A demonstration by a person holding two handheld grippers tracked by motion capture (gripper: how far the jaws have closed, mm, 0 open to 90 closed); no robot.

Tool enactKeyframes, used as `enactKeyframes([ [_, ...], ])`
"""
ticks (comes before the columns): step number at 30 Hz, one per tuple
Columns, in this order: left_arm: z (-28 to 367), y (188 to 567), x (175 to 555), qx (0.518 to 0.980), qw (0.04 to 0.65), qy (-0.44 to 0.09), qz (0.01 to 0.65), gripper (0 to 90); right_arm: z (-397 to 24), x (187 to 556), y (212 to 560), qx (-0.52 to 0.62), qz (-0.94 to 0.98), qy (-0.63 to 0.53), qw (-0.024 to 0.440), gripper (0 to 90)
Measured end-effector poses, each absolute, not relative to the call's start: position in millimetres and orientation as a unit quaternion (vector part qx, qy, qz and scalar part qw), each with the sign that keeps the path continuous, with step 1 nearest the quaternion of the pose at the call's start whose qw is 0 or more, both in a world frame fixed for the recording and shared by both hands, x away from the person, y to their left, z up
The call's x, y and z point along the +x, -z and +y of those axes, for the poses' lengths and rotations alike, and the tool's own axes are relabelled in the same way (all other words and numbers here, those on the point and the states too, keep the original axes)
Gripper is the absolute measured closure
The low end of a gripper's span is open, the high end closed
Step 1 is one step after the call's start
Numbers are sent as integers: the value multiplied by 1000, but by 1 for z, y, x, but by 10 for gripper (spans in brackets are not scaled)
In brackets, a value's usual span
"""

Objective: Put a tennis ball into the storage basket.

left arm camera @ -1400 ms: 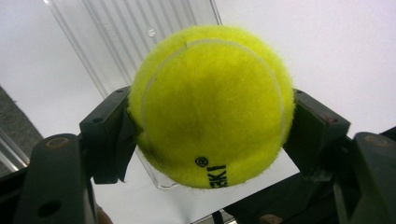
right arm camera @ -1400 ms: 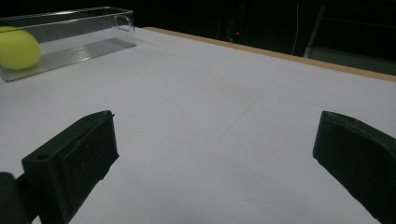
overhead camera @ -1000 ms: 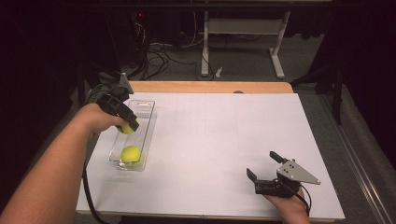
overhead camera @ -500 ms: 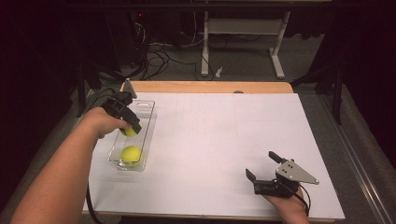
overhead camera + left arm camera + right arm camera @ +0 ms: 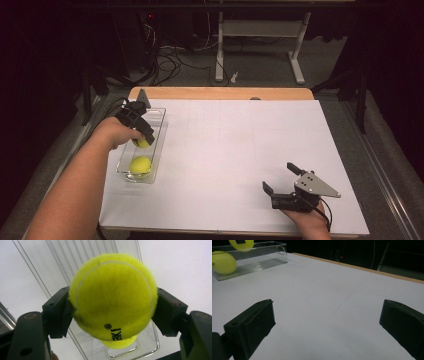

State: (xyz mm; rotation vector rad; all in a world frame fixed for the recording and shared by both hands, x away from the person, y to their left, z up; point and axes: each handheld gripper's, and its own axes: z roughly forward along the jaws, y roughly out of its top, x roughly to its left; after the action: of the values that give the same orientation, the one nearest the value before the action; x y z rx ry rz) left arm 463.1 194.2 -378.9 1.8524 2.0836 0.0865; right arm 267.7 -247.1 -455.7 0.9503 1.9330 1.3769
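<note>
At left of frame, my left tongs (image 5: pixel 141 136) clamp a tennis ball (image 5: pixel 112 296) over the clear tray (image 5: pixel 159 135). Right tongs (image 5: pixel 281 180) idle, wide open, empty. Next, I judge: lower, release beside the second ball (image 5: pixel 140 165).

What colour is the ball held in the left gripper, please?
Yellow-green tennis ball; left gripper view.

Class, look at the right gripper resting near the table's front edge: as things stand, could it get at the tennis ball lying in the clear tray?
Probably yes. The right gripper is open and the white table between is bare. But the left gripper holds another ball over the clear tray, crowding the lying ball.
</note>
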Motion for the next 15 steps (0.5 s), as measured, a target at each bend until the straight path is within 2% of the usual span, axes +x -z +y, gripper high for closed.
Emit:
enactKeyframes([
  [15,194,385,466,656,173,-44,734,264,-244,268,457,354,727,-514,287,5],
])
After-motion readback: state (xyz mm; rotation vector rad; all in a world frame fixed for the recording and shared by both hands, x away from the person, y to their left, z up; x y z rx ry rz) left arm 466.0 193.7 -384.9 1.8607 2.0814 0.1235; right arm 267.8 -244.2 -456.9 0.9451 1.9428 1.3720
